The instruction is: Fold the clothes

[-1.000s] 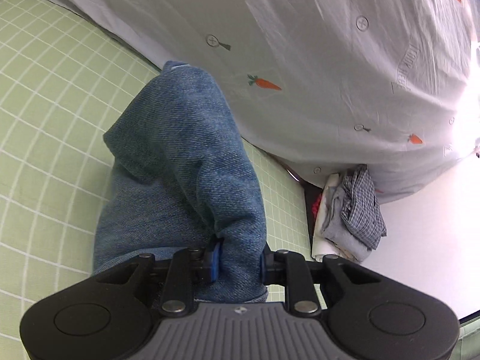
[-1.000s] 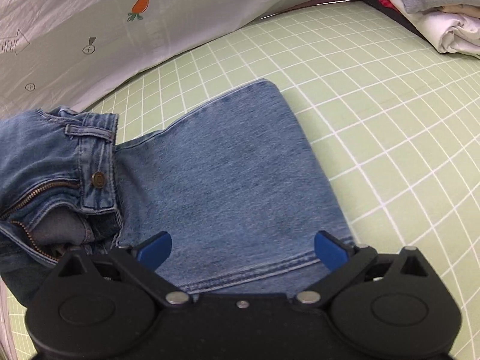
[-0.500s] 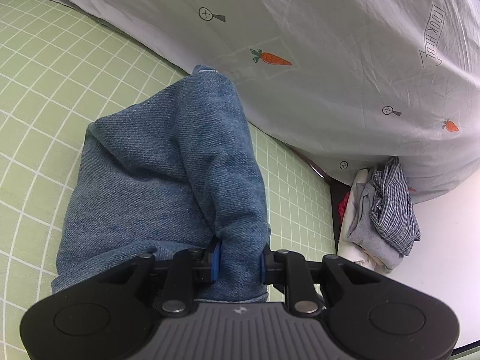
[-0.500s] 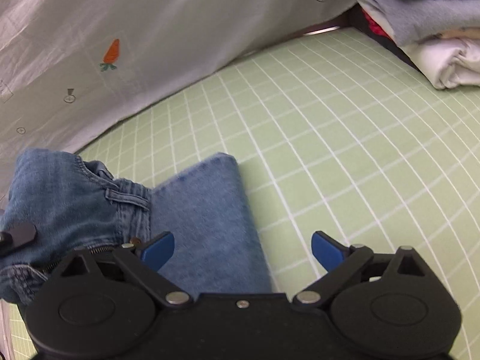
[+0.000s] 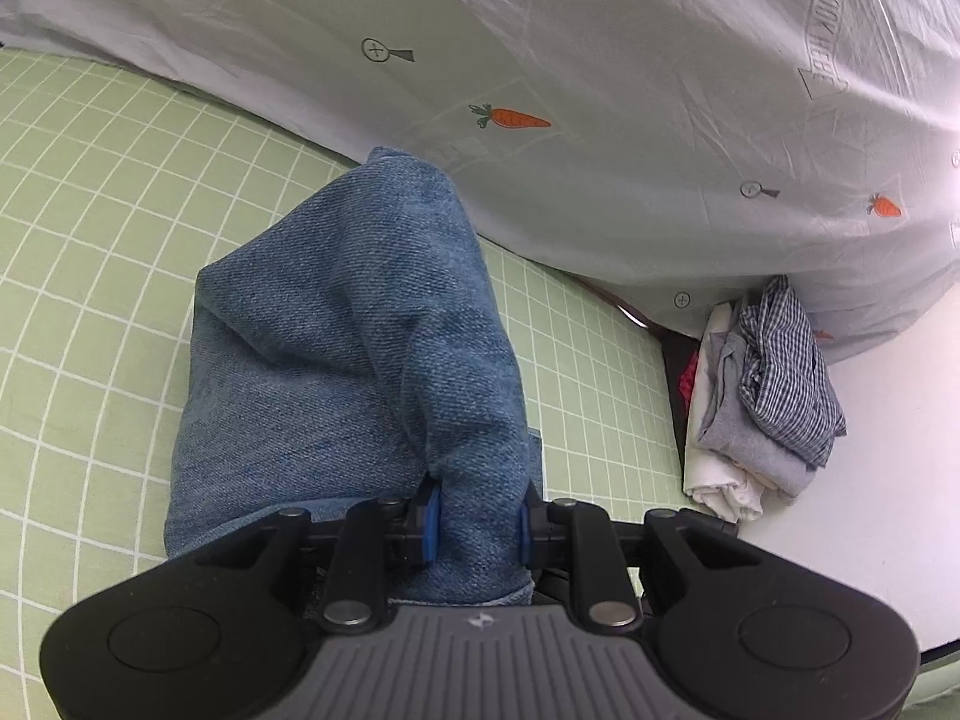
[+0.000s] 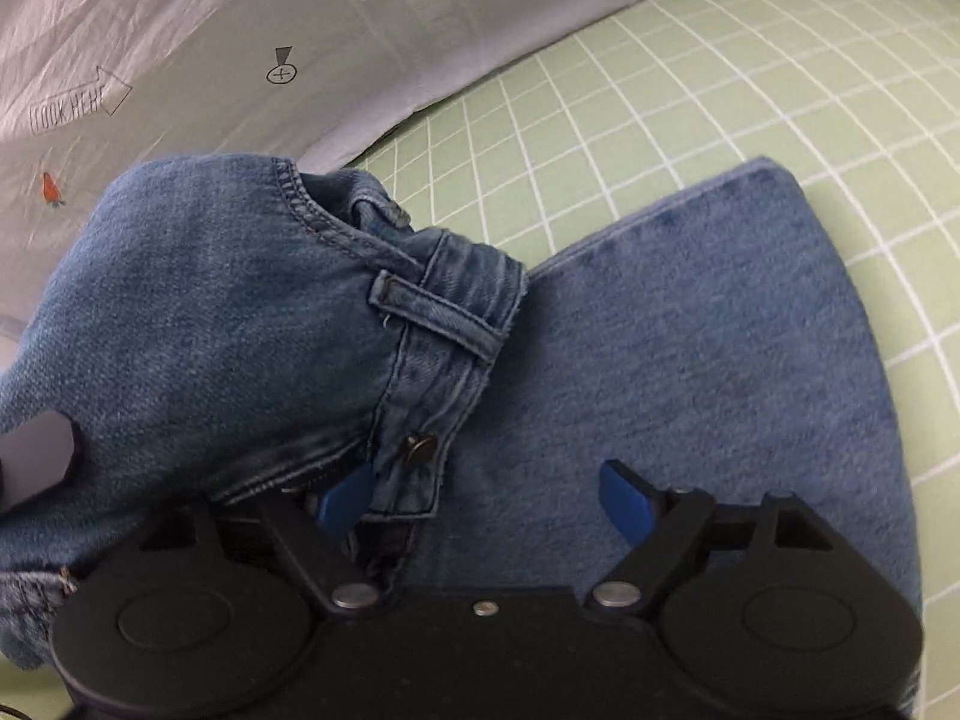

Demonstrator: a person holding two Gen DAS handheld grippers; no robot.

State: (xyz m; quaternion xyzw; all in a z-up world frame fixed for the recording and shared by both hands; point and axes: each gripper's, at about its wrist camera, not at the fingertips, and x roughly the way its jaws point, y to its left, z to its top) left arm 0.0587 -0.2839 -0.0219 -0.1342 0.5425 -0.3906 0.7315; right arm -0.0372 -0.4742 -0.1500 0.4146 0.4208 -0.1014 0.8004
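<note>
Left wrist view: the left tongs [image 5: 477,519] are clamped on a bunched fold of the jeans [image 5: 336,360], so the waist end is held raised over the flat leg on the green checked sheet [image 5: 90,192]. The right tongs [image 6: 486,501] are spread apart beside the waistband button [image 6: 420,449], gripping nothing, presumably readied to pin the denim.

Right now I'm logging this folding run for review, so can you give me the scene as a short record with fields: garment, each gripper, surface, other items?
garment: blue jeans, partly folded, waistband button showing
left gripper: shut on a raised fold of the jeans
right gripper: open, low over the jeans by the waistband, gripping nothing
surface: green grid-patterned sheet
backdrop: white carrot-print cloth behind the jeans
other items: pile of folded clothes, checked shirt on top, at the sheet's far edge
</note>
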